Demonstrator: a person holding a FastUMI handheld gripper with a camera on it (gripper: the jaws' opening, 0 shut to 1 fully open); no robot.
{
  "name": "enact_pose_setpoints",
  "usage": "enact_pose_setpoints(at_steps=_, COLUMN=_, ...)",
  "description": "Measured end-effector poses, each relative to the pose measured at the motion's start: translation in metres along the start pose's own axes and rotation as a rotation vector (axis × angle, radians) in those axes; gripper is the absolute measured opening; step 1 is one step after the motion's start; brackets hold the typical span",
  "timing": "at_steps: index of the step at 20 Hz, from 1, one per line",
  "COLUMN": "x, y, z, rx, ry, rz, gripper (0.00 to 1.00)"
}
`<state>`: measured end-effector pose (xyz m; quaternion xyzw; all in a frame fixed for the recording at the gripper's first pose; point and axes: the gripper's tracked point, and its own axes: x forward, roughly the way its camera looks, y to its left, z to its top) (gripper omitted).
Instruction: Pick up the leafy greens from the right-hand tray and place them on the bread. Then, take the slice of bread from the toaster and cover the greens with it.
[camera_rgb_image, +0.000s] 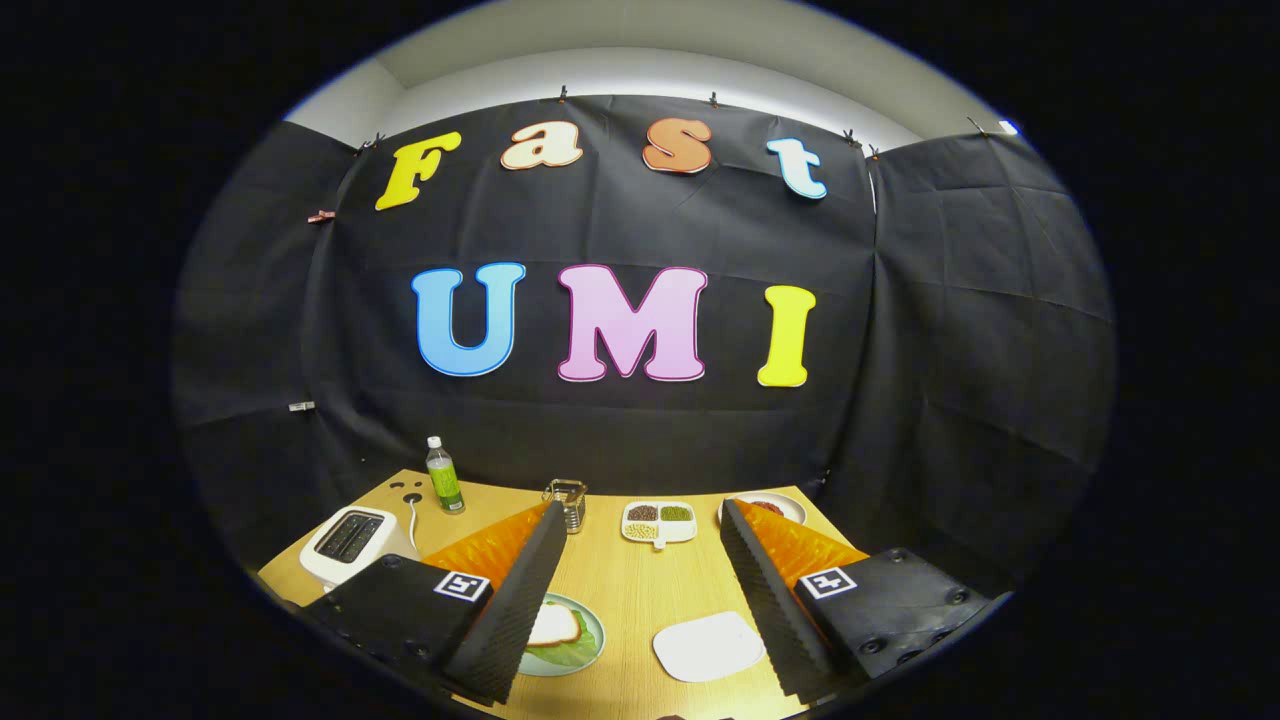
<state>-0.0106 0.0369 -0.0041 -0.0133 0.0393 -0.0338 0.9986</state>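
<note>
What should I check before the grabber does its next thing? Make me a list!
1. Jaws open and holding nothing: ok. The gripper stands wide open above the table, nothing between its fingers.
2. Greens out of the white tray: ok. It lies bare between the fingers.
3. Greens on the green plate: ok. The leafy greens show there, beside the left finger.
4. Bread on top of the greens: ok. A bread slice lies over them, partly hidden by that finger.
5. Another slice underneath the greens: cannot tell.
6. Toaster emptied: cannot tell. Its slots look dark.
</note>
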Motion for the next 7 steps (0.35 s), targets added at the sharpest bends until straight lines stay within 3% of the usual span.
enact_pose_setpoints(at_steps=7, x=0.003, y=0.009, z=0.011, rx=-0.007, ry=0.006, rz=0.030, gripper=0.96)
